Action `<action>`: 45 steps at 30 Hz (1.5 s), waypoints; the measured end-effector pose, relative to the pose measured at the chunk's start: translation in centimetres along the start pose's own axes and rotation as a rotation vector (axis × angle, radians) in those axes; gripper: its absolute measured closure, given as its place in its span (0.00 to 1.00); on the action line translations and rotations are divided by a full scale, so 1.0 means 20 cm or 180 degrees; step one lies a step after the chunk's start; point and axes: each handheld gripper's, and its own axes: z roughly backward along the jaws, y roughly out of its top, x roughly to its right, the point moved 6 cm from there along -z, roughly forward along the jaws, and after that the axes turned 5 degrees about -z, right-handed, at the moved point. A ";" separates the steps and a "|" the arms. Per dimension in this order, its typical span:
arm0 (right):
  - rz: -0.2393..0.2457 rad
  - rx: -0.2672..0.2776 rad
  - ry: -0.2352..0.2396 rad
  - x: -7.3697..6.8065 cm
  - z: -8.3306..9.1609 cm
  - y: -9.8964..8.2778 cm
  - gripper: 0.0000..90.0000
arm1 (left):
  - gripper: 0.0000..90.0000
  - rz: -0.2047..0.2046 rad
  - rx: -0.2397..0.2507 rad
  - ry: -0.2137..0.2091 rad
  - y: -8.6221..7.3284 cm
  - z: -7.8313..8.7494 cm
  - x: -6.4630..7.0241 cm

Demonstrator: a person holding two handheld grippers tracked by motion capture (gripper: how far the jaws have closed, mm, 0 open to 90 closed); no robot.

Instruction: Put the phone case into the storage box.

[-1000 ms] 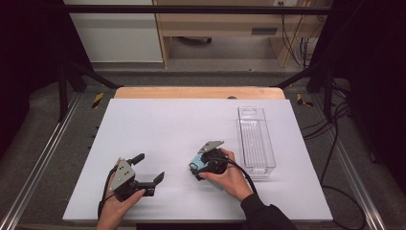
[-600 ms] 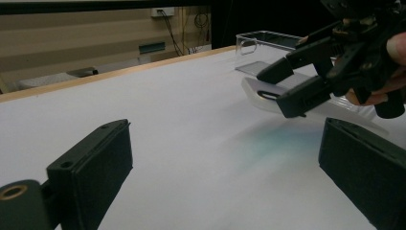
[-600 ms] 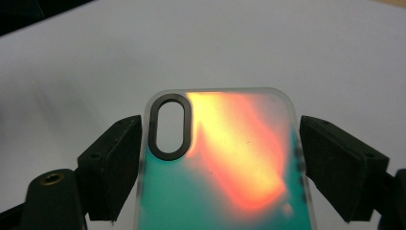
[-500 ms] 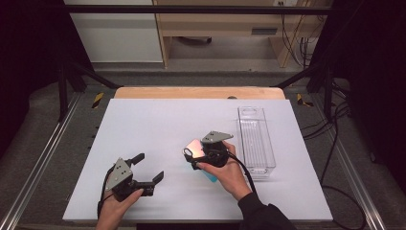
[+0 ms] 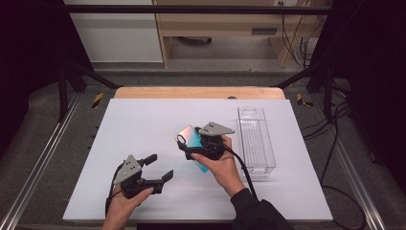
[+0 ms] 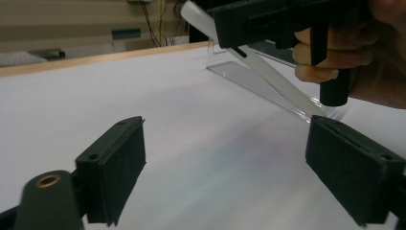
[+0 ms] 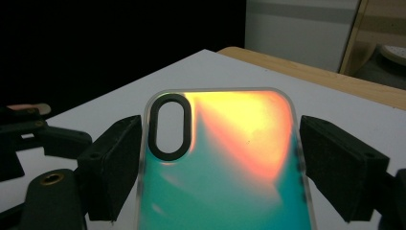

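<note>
An iridescent phone case (image 7: 225, 163) is clamped between the right gripper (image 5: 203, 143) jaws, raised off the worktop (image 5: 143, 120). The left gripper (image 5: 155, 167), lately narrowed slightly, is held open and empty below-left.

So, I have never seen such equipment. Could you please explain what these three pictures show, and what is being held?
A person sits at a white table and holds a hand tool with two black jaws in each hand. One picture looks down from above; the other two come from small cameras riding on each tool. The right gripper is clamped on the sides of a shiny phone case, raised off the table. The left gripper is open and holds nothing, though its jaws have just been closing a little. A clear plastic tray lies on the table to the right.
</note>
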 end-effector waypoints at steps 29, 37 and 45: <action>0.0084 0.0324 -0.0071 -0.06 -0.07 0.00 0.20 | 0.58 0.0558 -0.0062 -0.0304 0.02 -0.17 0.03; 0.0123 0.0317 -0.0036 -0.09 -0.10 -0.02 0.20 | 0.65 0.0592 -0.0047 -0.0286 0.01 -0.17 0.02; 0.0134 0.0321 -0.0026 -0.10 -0.11 -0.03 0.20 | 0.74 0.0674 0.0024 -0.0324 0.01 -0.17 0.01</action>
